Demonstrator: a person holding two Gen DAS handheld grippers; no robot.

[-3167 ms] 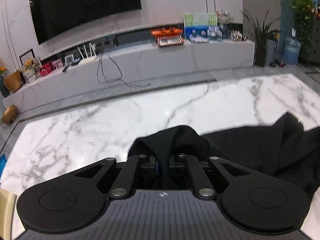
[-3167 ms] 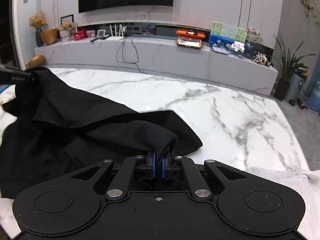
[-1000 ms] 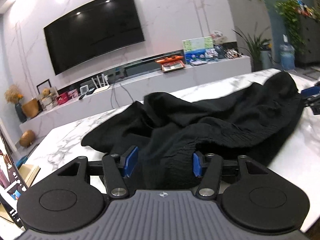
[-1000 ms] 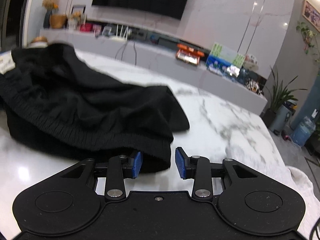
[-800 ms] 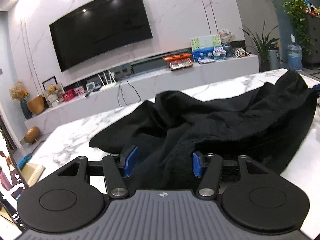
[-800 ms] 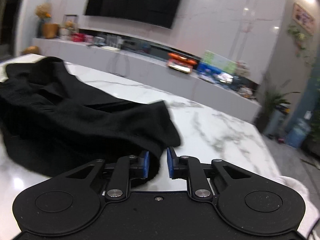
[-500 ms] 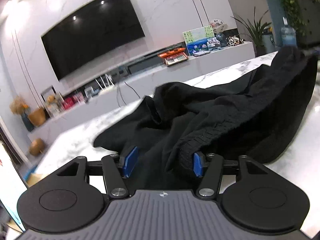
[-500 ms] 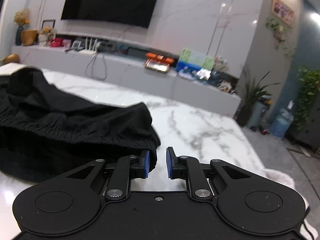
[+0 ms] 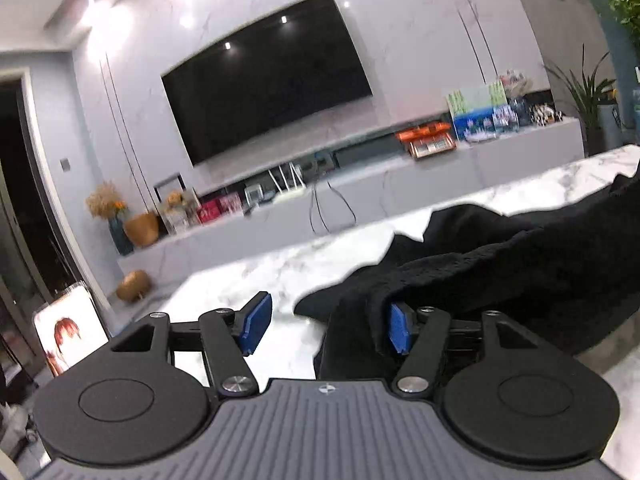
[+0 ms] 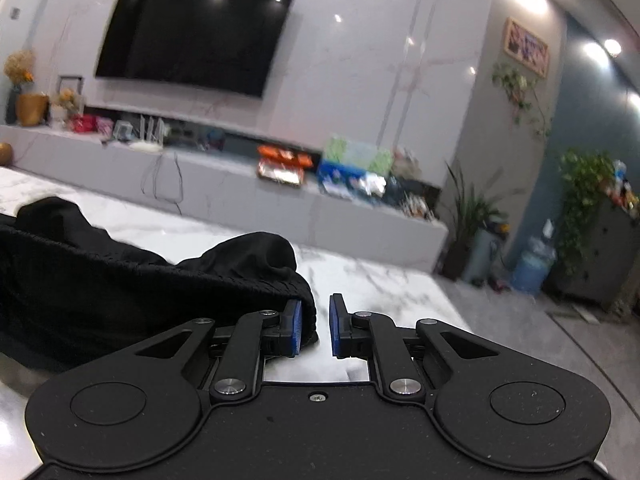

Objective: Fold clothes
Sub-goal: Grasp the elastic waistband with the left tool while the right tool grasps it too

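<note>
A black garment (image 9: 500,280) lies bunched on the white marble table (image 9: 248,276). In the left wrist view its left end sits between my open left gripper's (image 9: 326,326) blue pads, against the right pad (image 9: 398,330); the left pad is clear of it. In the right wrist view the garment (image 10: 140,280) lies to the left, its right end bulging in front of the left pad (image 10: 295,332) of my right gripper (image 10: 314,330). That gripper is open by a narrow gap and holds nothing.
A long low TV cabinet (image 10: 240,184) with boxes, routers and vases runs behind the table under a wall TV (image 9: 268,88). Potted plants (image 10: 472,216) and a water bottle (image 10: 532,264) stand at the right. A lit picture panel (image 9: 68,332) stands at the left.
Both grippers have let go of the garment, which now lies on the table. Both cameras have tilted up and drawn outward to the garment's ends. The right jaws have narrowed.
</note>
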